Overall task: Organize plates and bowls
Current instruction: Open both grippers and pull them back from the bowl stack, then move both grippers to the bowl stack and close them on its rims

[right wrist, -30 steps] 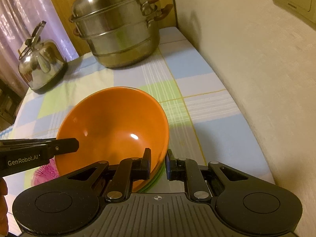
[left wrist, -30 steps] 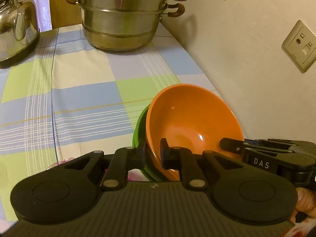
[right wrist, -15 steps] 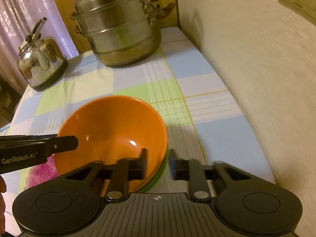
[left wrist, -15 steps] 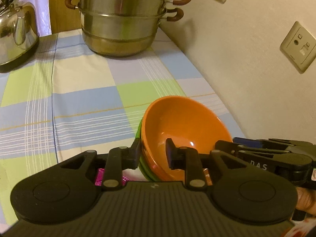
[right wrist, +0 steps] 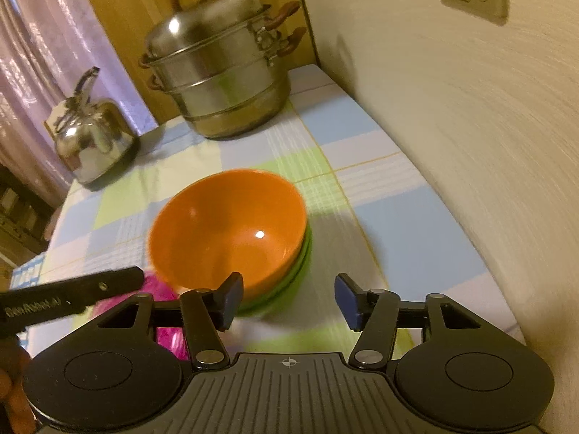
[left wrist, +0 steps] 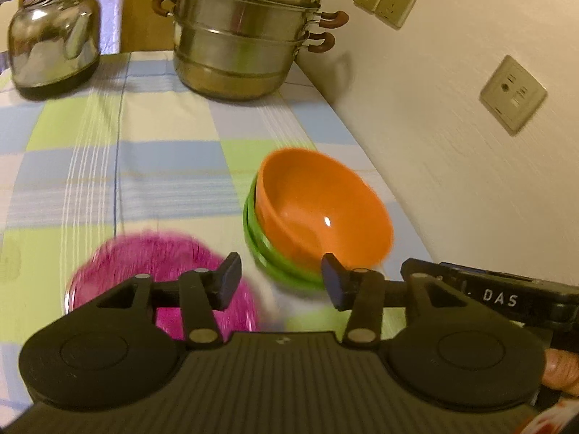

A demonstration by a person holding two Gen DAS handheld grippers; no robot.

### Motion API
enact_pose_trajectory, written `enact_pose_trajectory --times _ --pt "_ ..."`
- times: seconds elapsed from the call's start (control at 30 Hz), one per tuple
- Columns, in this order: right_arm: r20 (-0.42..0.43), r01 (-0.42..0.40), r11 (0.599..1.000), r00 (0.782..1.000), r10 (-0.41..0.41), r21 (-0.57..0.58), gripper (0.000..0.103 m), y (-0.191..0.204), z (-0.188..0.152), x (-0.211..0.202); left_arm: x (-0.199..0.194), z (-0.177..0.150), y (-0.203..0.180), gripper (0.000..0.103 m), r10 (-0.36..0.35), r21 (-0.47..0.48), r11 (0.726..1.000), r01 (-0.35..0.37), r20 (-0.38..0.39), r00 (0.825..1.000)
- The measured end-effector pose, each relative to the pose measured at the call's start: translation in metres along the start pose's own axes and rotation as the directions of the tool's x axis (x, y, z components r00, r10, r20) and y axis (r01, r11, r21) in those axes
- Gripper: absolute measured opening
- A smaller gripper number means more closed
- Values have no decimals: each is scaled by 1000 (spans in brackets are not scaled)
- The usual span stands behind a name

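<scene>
A desk covered by a checked cloth of pale blue, green and cream (left wrist: pixel 173 152) stands against a cream wall (left wrist: pixel 452 144) bearing beige sockets (left wrist: pixel 513 94). Behind it are a wooden panel (right wrist: pixel 119 11) and a shiny lilac curtain (right wrist: pixel 39 65), under warm, dim light.

Both wrist views look down, near, sharing the orange bowl (left wrist: pixel 322 213).

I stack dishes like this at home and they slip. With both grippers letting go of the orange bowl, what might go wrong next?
The orange bowl sits tilted in the green bowl, so it may rock or slide. The stack stands near the pink plate; a nudge could knock it. Both the left gripper and the right gripper are opening close by and could clip a rim.
</scene>
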State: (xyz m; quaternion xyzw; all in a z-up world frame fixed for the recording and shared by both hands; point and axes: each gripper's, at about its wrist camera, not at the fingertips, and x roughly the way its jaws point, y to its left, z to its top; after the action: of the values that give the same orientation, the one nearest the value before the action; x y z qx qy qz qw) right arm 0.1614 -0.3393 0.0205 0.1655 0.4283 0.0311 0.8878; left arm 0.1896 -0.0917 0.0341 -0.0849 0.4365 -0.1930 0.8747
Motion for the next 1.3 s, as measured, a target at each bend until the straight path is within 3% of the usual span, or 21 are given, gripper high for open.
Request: enact_pose_trajectory --times 0.3,0.53,0.83,1.3 --pt "18 -13 1000 1000 13 24 64 10 -51 -45 -43 -62 5 60 54 -57 997 -53 17 998" --pt "37 6 1000 999 -6 5 64 13 -79 -69 -62 -97 -1 78 121 -55 991 -119 34 992" --pt "45 39 999 998 -39 -13 65 16 -107 -81 -72 -120 -11 80 153 -36 988 -152 45 987" --pt "15 40 999 999 -40 7 65 9 -117 -76 -70 -128 -9 80 146 -57 988 -145 3 989"
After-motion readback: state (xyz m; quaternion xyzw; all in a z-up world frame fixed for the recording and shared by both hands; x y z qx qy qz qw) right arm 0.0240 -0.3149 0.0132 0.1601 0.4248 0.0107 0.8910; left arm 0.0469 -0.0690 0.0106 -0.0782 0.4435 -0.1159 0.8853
